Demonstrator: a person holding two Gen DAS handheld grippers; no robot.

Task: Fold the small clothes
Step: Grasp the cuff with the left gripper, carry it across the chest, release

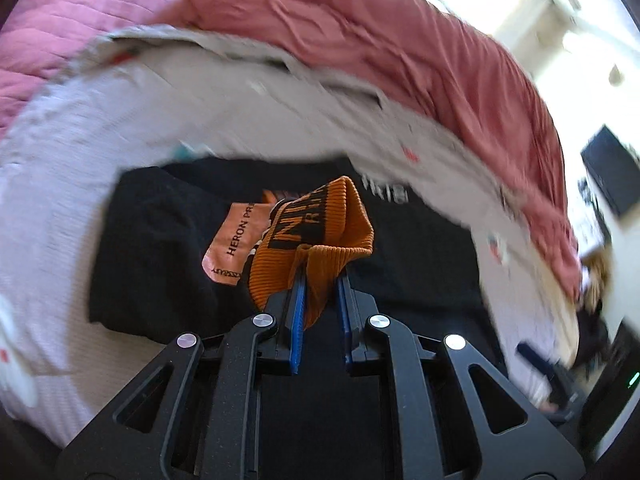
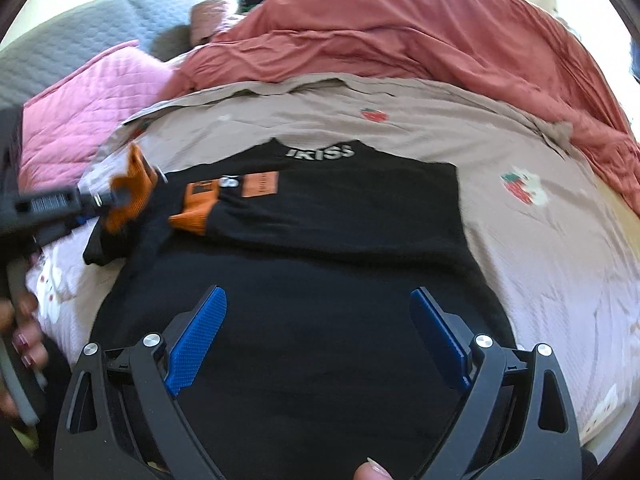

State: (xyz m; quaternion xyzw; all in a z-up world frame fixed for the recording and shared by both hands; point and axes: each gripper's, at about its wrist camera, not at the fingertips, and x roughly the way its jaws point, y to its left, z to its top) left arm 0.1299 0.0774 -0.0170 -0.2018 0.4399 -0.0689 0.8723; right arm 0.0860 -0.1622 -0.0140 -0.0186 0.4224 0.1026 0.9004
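Looking along the right gripper, its blue pads are spread wide with nothing between them, hovering just above the lower part of the black shirt. A thumb tip pokes in at the bottom edge of that view.

Over on the other side, the left gripper has its fingers pressed together on an orange ribbed cuff with black lettering. That cuff looks like the end of the shirt's sleeve, lifted off the cloth. From the right camera you can see the same gripper at the shirt's left side with the orange bunched in it, and the hand holding its handle lower left.

The shirt itself lies spread flat on a pale sheet with strawberry prints, white lettering near the collar. A second orange cuff and an orange tag sit on its upper left part, so that sleeve seems folded in already.

Behind the sheet there's a rumpled red duvet and a pink quilted blanket.

My guess: this is the sleeve-folding step, with the left sleeve being carried inward. Next move probably calls for laying that cuff flat on the chest without dragging the body, then letting go. The free gripper could pin the cloth or grab the hem for the next fold. It's all fairly motion-blurred, so edges are iffy.
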